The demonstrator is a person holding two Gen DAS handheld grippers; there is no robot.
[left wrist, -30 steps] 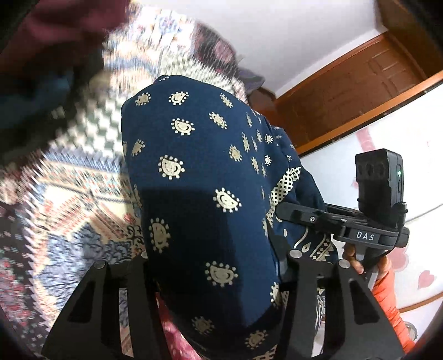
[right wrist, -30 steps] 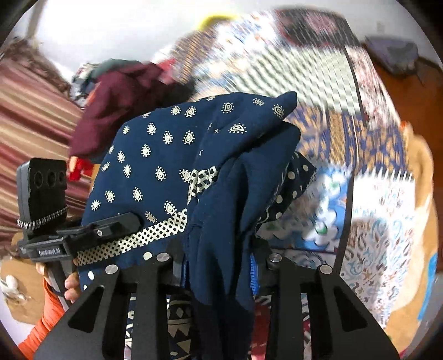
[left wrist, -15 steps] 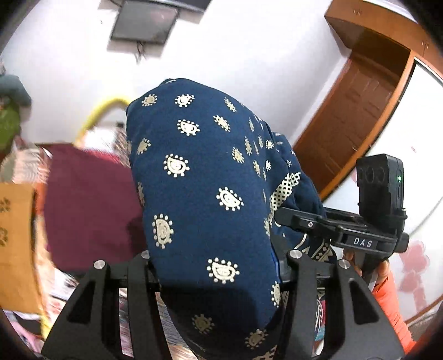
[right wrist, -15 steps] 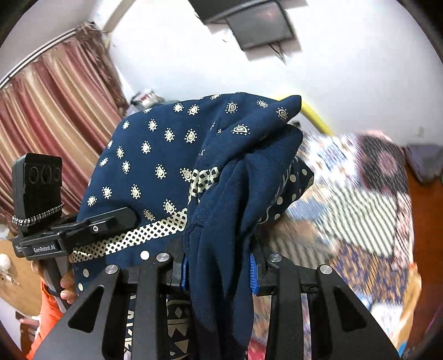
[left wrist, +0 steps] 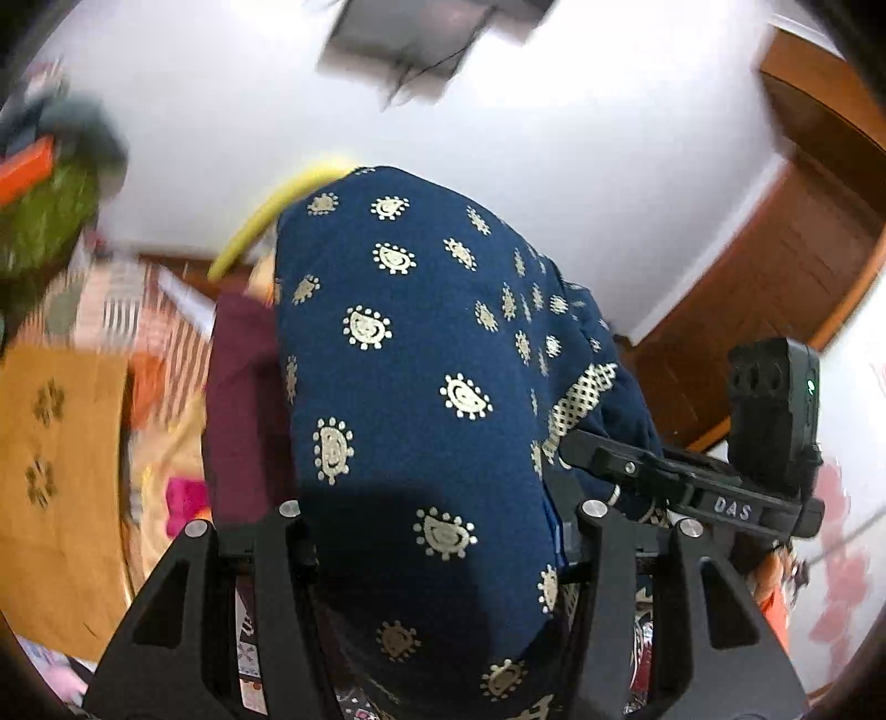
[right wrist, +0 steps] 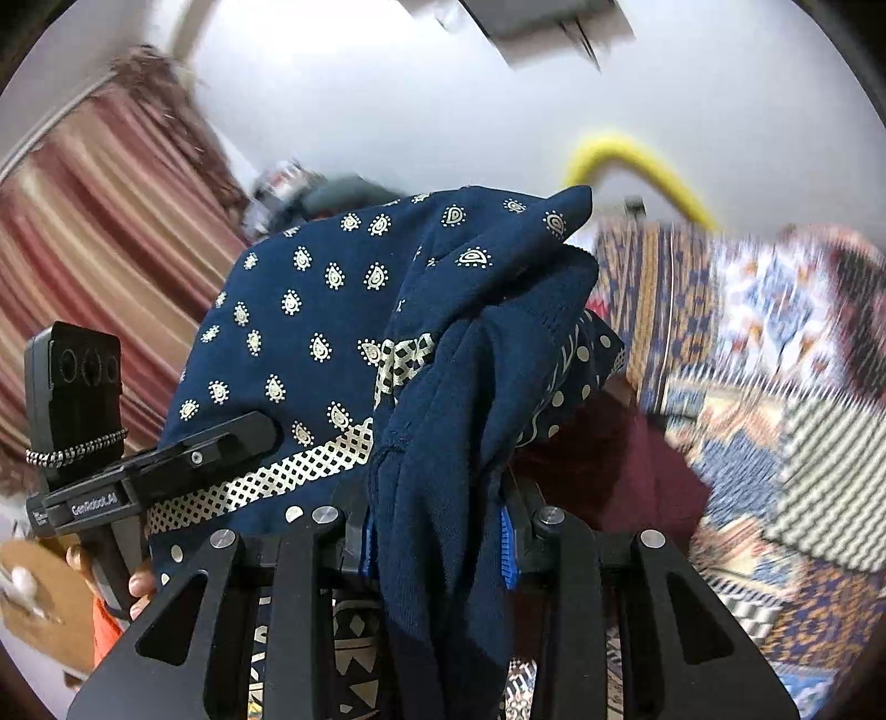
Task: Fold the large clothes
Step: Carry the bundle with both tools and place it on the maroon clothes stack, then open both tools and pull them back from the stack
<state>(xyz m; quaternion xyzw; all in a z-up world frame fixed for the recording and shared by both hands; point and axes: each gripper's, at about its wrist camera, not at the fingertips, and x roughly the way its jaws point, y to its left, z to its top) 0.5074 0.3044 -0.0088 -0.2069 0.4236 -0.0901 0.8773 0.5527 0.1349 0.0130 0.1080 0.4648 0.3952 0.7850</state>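
Note:
A navy garment with gold paisley print [left wrist: 421,387] is bunched and held up in the air between both grippers. My left gripper [left wrist: 437,531] is shut on one bunched end, which drapes over its fingers and hides the tips. My right gripper [right wrist: 437,531] is shut on the other end of the same navy garment [right wrist: 343,332], thick folds hanging between its fingers. Each gripper shows in the other's view: the right one in the left wrist view [left wrist: 692,487], the left one in the right wrist view [right wrist: 160,471]. They are close together.
A maroon garment [left wrist: 243,399] lies behind on the patterned bedspread [right wrist: 747,343]. A mustard cloth [left wrist: 55,487] is at the left. A white wall with a mounted screen [left wrist: 410,33], a wooden door [left wrist: 775,288] and striped curtains [right wrist: 99,232] surround the bed.
Both grippers have lifted and tilted up with the navy garment, from facing the bedspread to facing the wall; now they tilt slightly back down. The grips have not changed.

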